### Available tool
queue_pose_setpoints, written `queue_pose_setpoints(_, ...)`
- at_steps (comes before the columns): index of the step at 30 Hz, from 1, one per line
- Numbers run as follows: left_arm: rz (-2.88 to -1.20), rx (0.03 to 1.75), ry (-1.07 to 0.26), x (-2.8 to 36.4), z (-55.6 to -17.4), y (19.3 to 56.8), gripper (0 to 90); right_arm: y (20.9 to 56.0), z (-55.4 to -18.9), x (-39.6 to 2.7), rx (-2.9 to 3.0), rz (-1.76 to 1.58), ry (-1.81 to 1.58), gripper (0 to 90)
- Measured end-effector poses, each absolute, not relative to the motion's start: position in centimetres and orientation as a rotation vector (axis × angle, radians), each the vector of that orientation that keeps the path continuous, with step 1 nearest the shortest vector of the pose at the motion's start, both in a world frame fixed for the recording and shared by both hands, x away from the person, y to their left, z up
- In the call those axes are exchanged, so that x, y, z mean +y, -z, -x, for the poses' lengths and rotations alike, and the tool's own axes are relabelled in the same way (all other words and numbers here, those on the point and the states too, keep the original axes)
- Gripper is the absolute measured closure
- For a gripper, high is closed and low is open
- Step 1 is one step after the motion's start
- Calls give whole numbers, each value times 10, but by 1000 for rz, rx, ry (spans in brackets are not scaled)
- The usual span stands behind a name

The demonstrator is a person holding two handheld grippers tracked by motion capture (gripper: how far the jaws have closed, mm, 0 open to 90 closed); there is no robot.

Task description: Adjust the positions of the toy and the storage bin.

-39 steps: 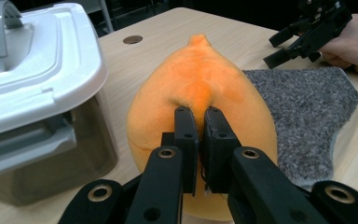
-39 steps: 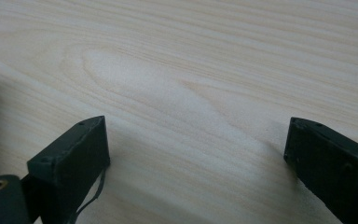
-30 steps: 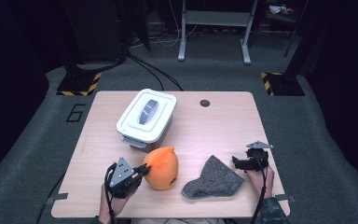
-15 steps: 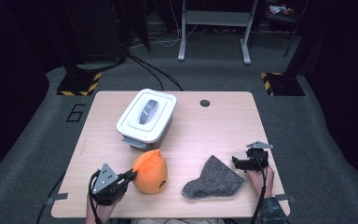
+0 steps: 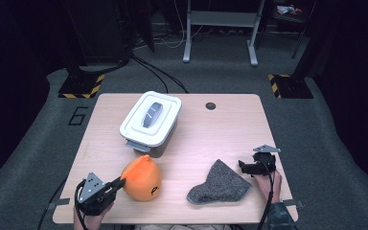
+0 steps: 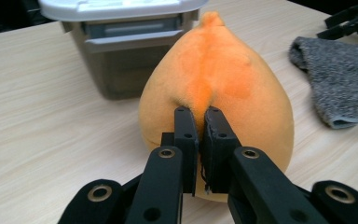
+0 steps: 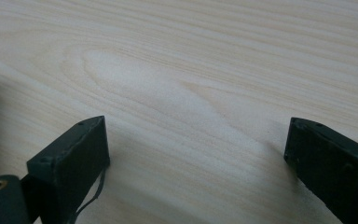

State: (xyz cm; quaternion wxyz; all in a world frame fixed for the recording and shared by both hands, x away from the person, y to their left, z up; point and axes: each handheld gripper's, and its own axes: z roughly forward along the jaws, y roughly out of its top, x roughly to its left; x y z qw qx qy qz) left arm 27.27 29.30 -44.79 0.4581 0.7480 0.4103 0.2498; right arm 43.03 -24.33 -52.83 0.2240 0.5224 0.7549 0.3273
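Note:
An orange pear-shaped plush toy [image 5: 143, 178] lies near the table's front left. My left gripper [image 5: 119, 182] is at its left side and is shut on a fold of its fabric. In the left gripper view the two jaws pinch the plush toy [image 6: 223, 79] low on its near side, with my left gripper [image 6: 198, 117] pointing at the box behind it. My right gripper [image 5: 243, 166] rests at the front right, just right of a grey knitted cloth [image 5: 219, 185]. In the right gripper view my right gripper [image 7: 196, 140] stands open over bare wood.
A grey box with a white lid [image 5: 151, 120] stands behind the plush toy, left of the middle of the wooden table [image 5: 220, 129]. The same box [image 6: 121, 46] is close behind the toy in the left gripper view, with the grey cloth [image 6: 342, 79] at right.
My left gripper has moved left and toward the table's front edge, dragging the orange plush toy with it. The right gripper and the grey cloth have stayed put.

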Motion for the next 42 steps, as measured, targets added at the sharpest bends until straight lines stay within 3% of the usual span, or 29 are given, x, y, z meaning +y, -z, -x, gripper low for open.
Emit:
queue_pose_setpoints(12, -1816, 1210, -637, 318, -280, 458, 845, 528, -431, -243, 2084, -1442, -905, 53)
queue_pose_setpoints(26, -1791, 1380, -629, 347, -309, 477, 758, 528, -431, -243, 2085, -1441, -905, 53)
queue_pose_setpoints(42, -1763, 1413, -649, 358, -319, 458, 362, 528, -431, -244, 2089, -1439, -904, 52)
